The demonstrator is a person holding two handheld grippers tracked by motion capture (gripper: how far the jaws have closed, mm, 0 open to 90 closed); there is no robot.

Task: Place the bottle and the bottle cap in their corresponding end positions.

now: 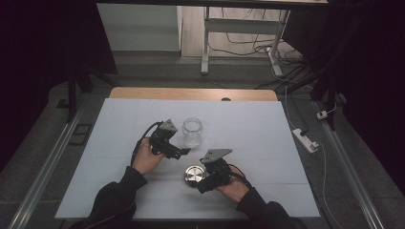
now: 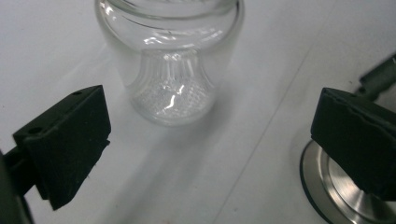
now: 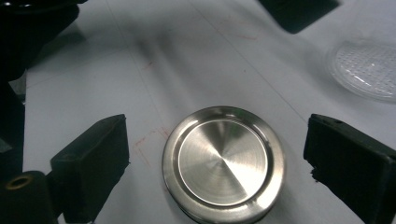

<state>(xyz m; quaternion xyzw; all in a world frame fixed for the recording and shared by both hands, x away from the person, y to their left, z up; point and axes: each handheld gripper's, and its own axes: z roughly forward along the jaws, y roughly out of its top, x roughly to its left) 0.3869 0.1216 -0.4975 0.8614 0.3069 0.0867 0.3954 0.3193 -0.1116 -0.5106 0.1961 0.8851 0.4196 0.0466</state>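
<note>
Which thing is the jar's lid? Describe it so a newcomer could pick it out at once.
Start at the white table top and find the clear glass jar standing open near its middle. Nearer the person, just before the right gripper, a round metal lid lies flat on the surface. It is the only shiny, brushed-steel disc there, low and opaque where the jar is tall and see-through.

Probably a lab: dark curtains point(image 1: 43, 57), floor cables point(image 1: 267, 47), white-topped table point(image 1: 239, 119).

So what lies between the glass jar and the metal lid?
Bare white table in the high view separates the glass jar from the metal lid; nothing else lies there.
</note>
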